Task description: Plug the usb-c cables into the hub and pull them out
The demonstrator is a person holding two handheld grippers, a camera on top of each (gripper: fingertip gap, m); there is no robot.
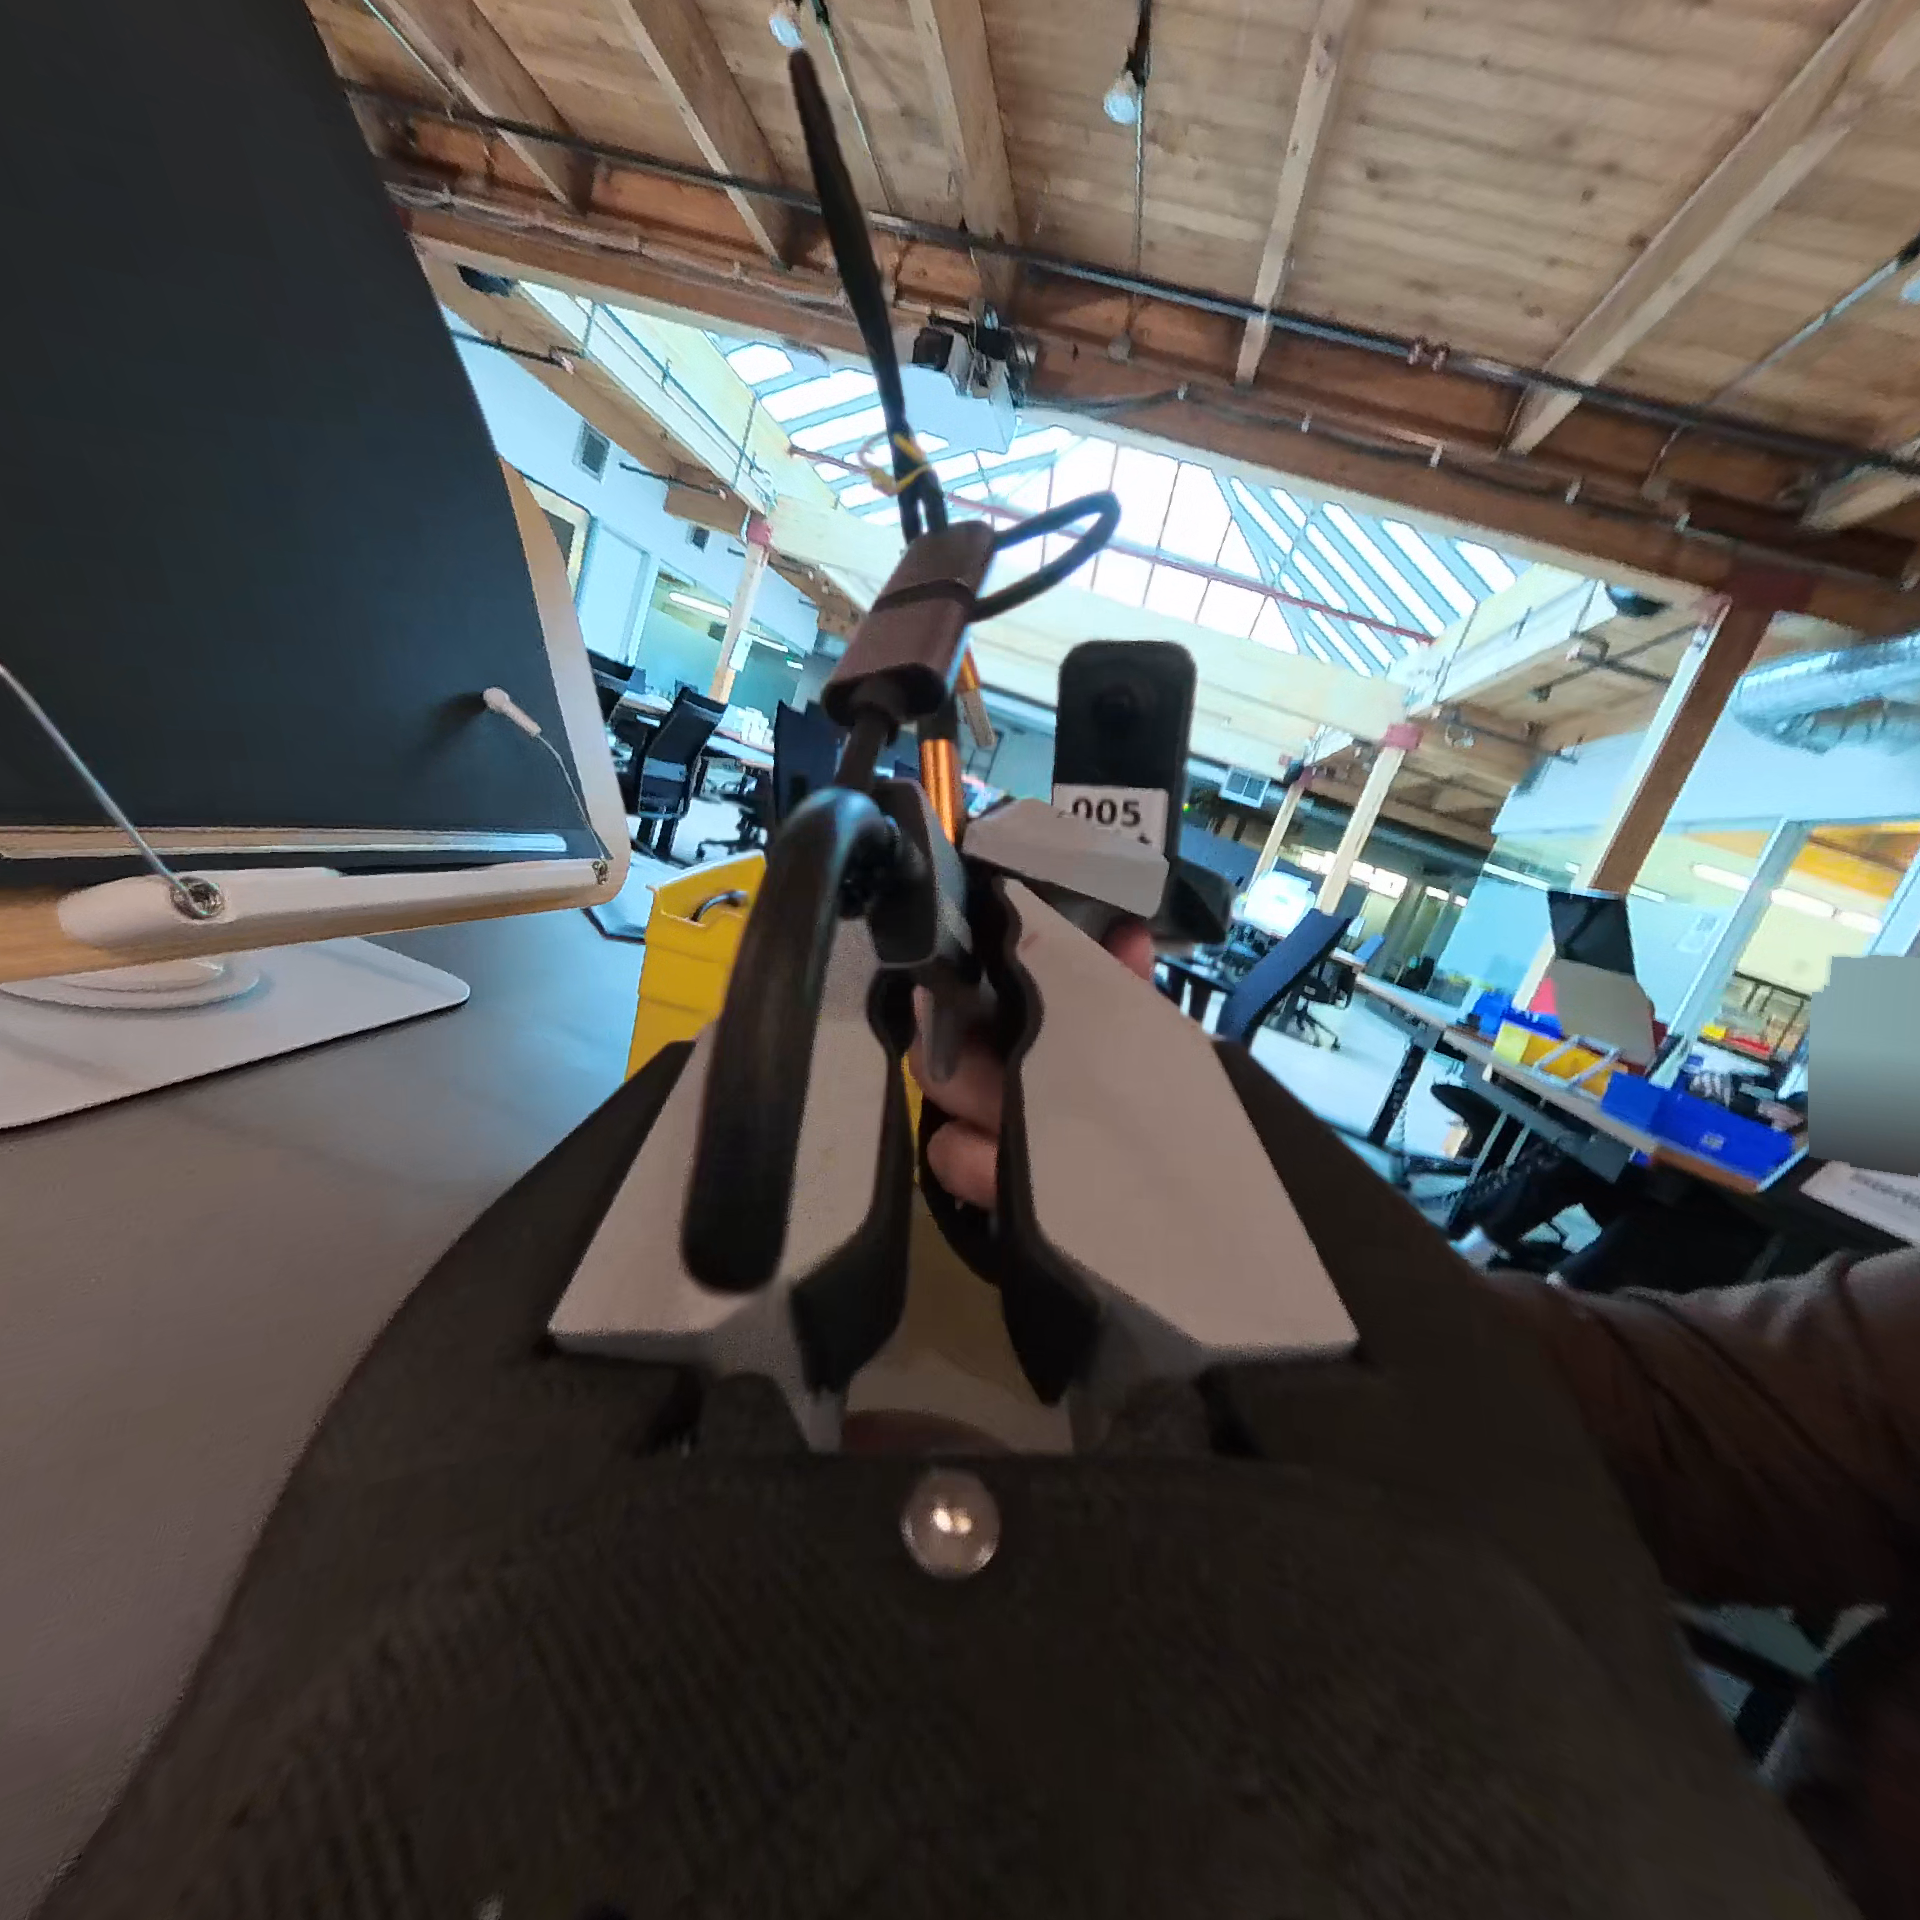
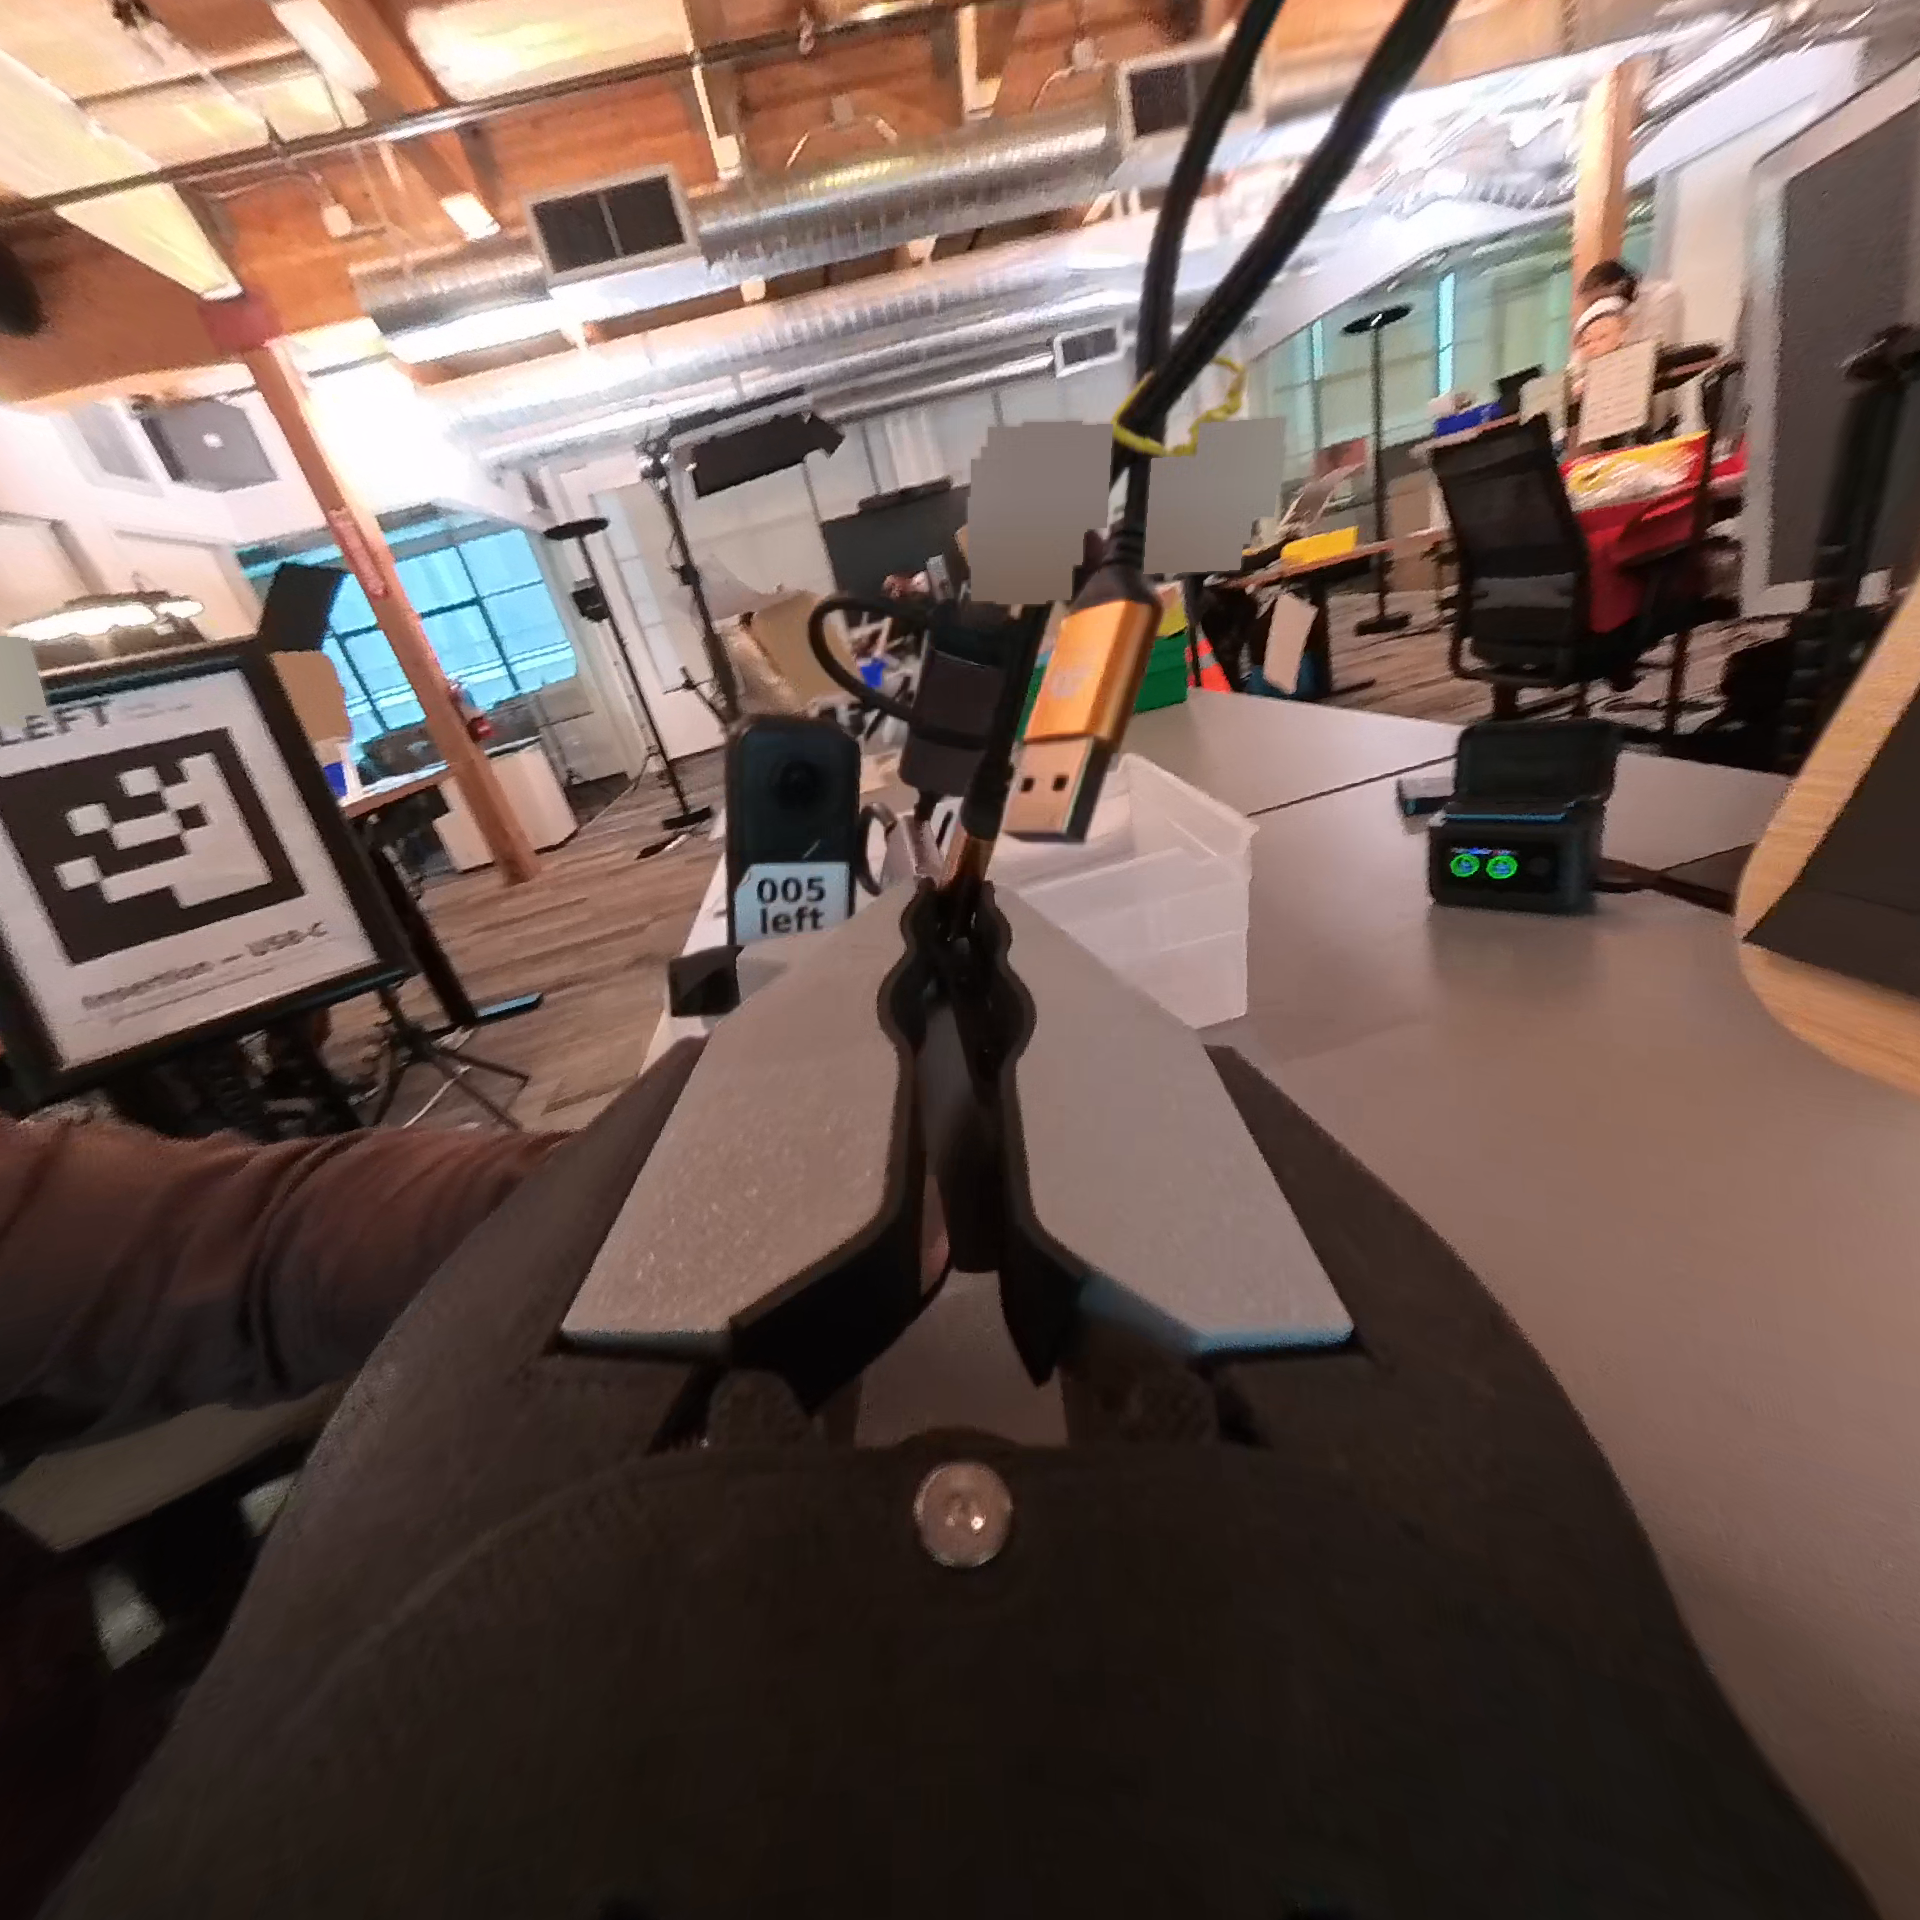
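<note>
Nearest, the left gripper (image 1: pixel 940 935) is pinched onto a black cable (image 1: pixel 758 1039) at centre frame; the right gripper (image 2: pixel 961 930) is closed on an orange-plug cable (image 2: pixel 1091 675). Lower left lies the grey table (image 1: pixel 260 1195), a monitor (image 1: pixel 208 416) upper left, open office and timber ceiling (image 1: pixel 1351 156) beyond.

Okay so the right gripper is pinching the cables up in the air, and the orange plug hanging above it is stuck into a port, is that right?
Not quite. The right wrist view shows the right gripper pinching the cables, but the orange plug hangs free, its bare metal end exposed and plugged into nothing.
</note>
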